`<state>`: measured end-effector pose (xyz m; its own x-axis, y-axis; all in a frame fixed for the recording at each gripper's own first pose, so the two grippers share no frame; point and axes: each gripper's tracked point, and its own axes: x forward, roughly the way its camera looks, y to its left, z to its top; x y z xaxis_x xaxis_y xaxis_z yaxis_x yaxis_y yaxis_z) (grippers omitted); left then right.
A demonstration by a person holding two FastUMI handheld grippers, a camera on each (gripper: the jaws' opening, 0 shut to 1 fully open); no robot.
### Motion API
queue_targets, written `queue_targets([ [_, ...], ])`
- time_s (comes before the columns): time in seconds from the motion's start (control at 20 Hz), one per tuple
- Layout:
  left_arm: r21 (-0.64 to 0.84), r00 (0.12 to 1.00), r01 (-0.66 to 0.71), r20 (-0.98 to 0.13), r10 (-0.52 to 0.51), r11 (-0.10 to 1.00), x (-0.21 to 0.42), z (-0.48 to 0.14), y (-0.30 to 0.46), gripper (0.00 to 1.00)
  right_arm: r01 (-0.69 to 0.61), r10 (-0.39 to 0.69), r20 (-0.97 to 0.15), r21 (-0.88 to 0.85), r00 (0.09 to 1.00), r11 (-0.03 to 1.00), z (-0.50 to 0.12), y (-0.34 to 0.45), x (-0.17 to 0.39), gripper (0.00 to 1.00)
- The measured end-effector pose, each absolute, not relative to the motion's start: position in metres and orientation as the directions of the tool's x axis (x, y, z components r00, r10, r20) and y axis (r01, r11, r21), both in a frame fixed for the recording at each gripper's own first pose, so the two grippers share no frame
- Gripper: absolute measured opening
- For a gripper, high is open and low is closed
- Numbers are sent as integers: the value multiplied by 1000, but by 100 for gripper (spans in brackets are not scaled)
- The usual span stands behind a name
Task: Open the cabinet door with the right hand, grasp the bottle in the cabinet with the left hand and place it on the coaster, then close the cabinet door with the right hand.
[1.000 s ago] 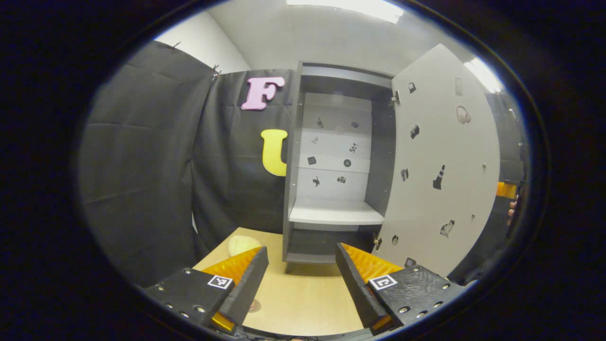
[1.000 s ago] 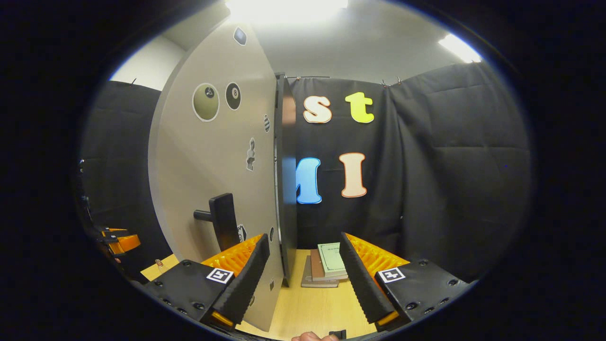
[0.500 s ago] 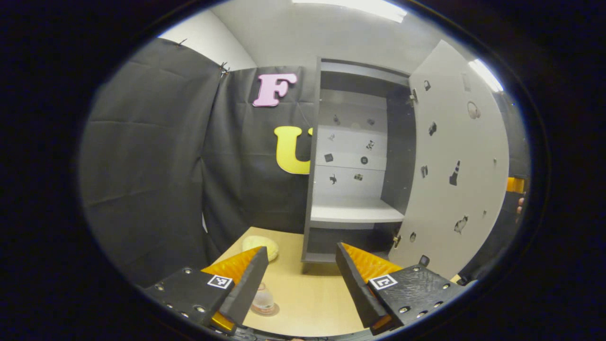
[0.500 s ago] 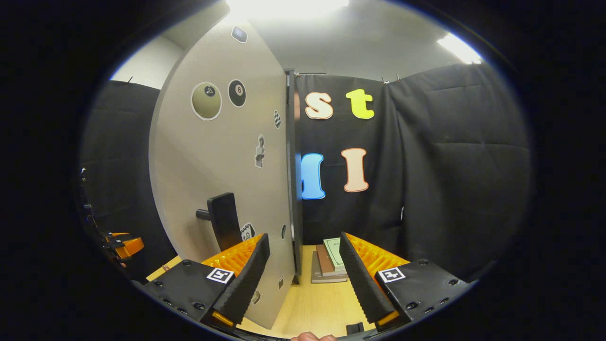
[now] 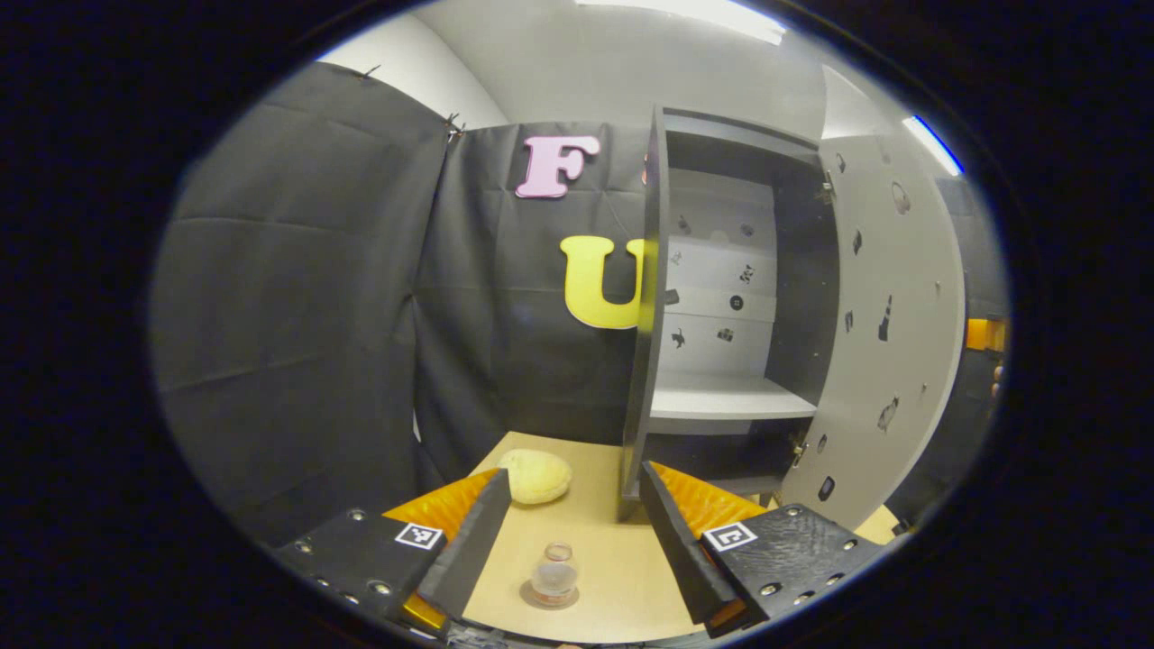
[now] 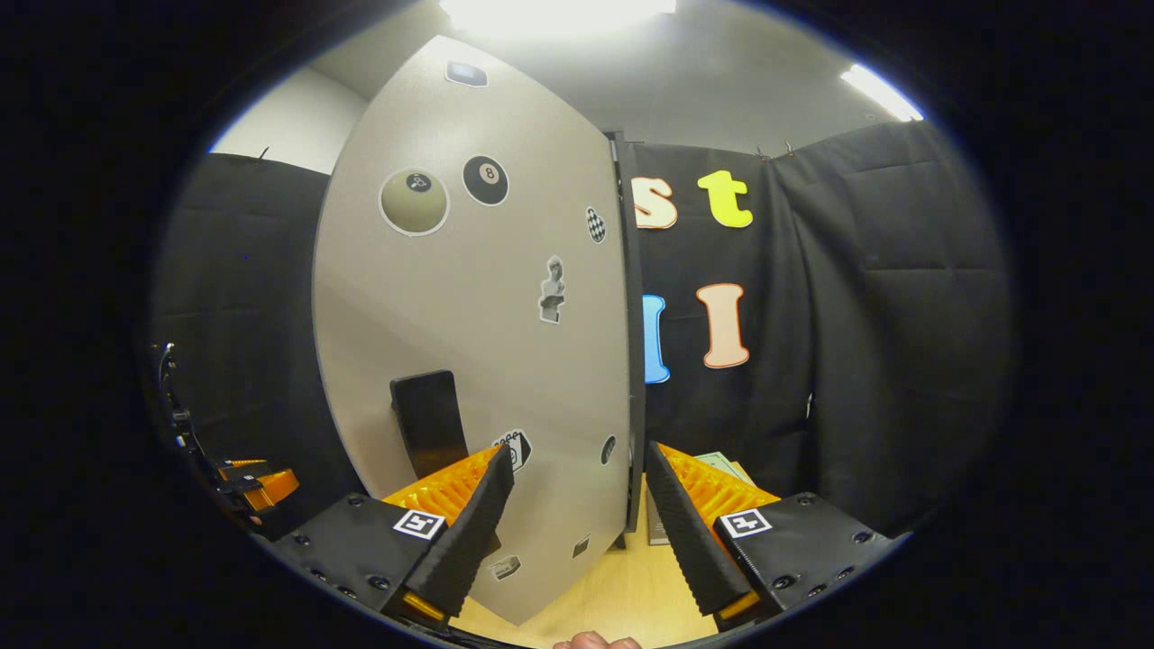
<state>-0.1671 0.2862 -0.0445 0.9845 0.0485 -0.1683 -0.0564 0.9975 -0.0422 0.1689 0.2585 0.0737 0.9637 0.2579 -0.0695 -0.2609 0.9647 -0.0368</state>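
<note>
- The left claw (image 5: 570,532) is spread wide and holds nothing; bare desk (image 5: 613,577) lies between its fingers.
- The bottle (image 5: 553,575) stands upright on a round coaster (image 5: 530,598) on the desk, in the gap between the left claw's fingers and apart from both.
- The bottle is small, clear and pale, with a short neck and a brownish rim.
- A yellowish rounded lump (image 5: 536,476) lies on the desk beyond the bottle, near the cabinet's (image 5: 651,297) left edge.
- The cabinet stands open in the left gripper view: a pale shelf (image 5: 721,398) with open room above it, and the door (image 5: 892,333) swung out to the right.
- In the right gripper view the right claw (image 6: 577,514) is spread and grips nothing; the door's free edge (image 6: 631,361) stands upright in the gap between its fingers.
- The door's dark handle (image 6: 428,424) sits just above that claw's left finger; whether they touch cannot be told.
- Books (image 6: 721,461) lie on the desk behind the right finger, mostly hidden.
</note>
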Motion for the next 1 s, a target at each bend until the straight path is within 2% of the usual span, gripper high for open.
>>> queue_targets([
  [0.05, -44, 984, -59, -170, 51, 997, -165, -46, 289, 87, -271, 268, -72, -32, 961, 962, 71, 264, 171, 91],
  [0.1, -40, 984, -63, -172, 55, 997, -164, -46, 296, 87, -280, 278, -71, -29, 958, 959, 71, 270, 173, 95],
  [0.15, -33, 983, -65, -172, 58, 997, -165, -48, 300, 87, -290, 287, -71, -30, 955, 957, 70, 277, 176, 91],
  [0.2, -25, 983, -72, -171, 66, 997, -163, -49, 305, 87, -300, 297, -72, -31, 952, 953, 69, 286, 178, 91],
  [0.25, -20, 982, -76, -176, 71, 997, -159, -53, 310, 87, -313, 310, -74, -33, 948, 949, 67, 297, 180, 95],
  [0.3, -21, 981, -74, -180, 69, 997, -158, -55, 309, 87, -325, 321, -77, -37, 944, 945, 65, 308, 181, 91],
  [0.65, -12, 980, -74, -185, 71, 997, -153, -56, 310, 86, -417, 414, -94, -13, 905, 909, 46, 374, 205, 92],
  [0.7, -6, 980, -68, -190, 66, 998, -153, -56, 309, 87, -429, 427, -102, -4, 899, 903, 42, 386, 209, 96],
  [0.8, -7, 979, -55, -197, 52, 998, -154, -56, 308, 87, -456, 455, -105, 13, 884, 890, 40, 406, 220, 92],
  [0.85, -12, 979, -44, -200, 40, 999, -155, -55, 306, 87, -462, 461, -103, 18, 881, 887, 40, 413, 225, 96],
  [0.9, -16, 980, -30, -198, 26, 999, -157, -52, 305, 87, -462, 462, -98, 21, 881, 886, 40, 418, 228, 92],
  [1.0, -15, 982, 2, -187, -5, 1000, -159, -49, 303, 87, -455, 455, -84, 22, 887, 890, 41, 425, 230, 92],
])
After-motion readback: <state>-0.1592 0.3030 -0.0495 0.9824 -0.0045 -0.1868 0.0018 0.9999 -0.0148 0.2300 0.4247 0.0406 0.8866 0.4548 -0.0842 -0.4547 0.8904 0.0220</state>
